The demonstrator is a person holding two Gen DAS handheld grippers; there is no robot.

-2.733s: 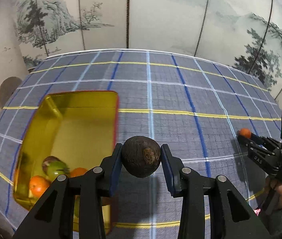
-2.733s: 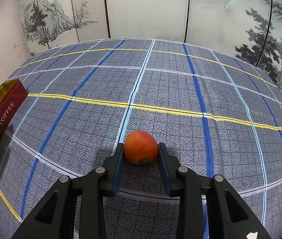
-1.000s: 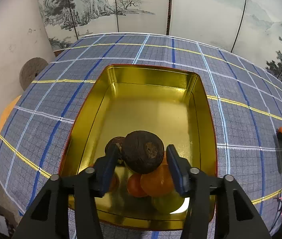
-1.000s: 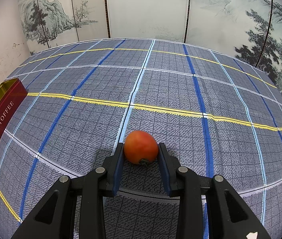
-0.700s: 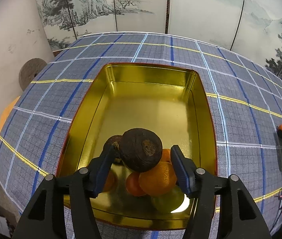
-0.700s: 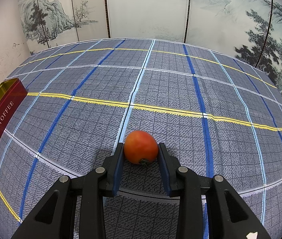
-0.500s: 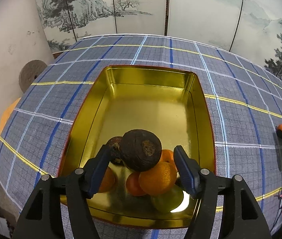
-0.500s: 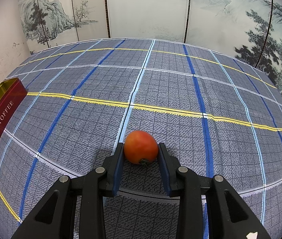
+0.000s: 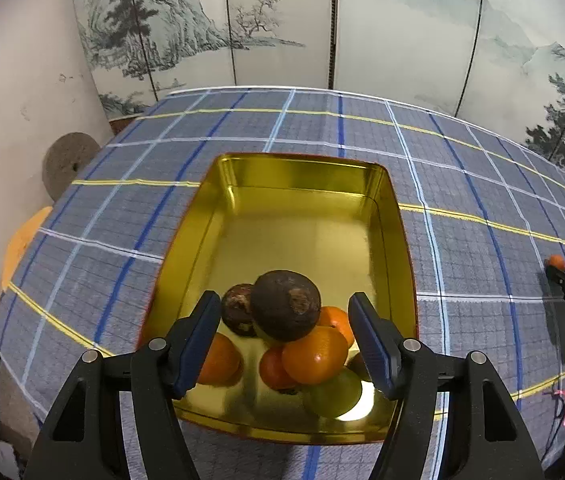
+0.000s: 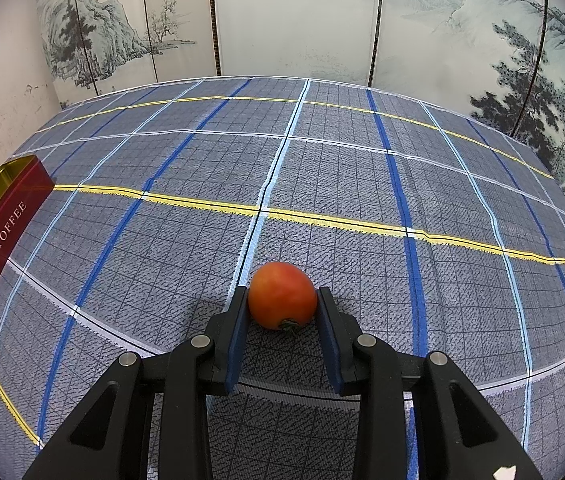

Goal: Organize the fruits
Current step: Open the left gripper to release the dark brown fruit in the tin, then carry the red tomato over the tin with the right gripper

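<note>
Fruit sorting, desk with plaid cloth, gold tin.

Left tool above near end of tin, blue pads spread apart, nothing gripped. Dark brown fruit between pads but clear of both, resting on heap of fruit in tin: smaller brown fruit at its left, oranges, green fruit at heap's near edge. Right tool narrow, pads pressed on both sides of orange-red tomato, stem end down, just above cloth. Tin's red side, lettered TOFFEE, at far left of right view, well apart from tomato.
</note>
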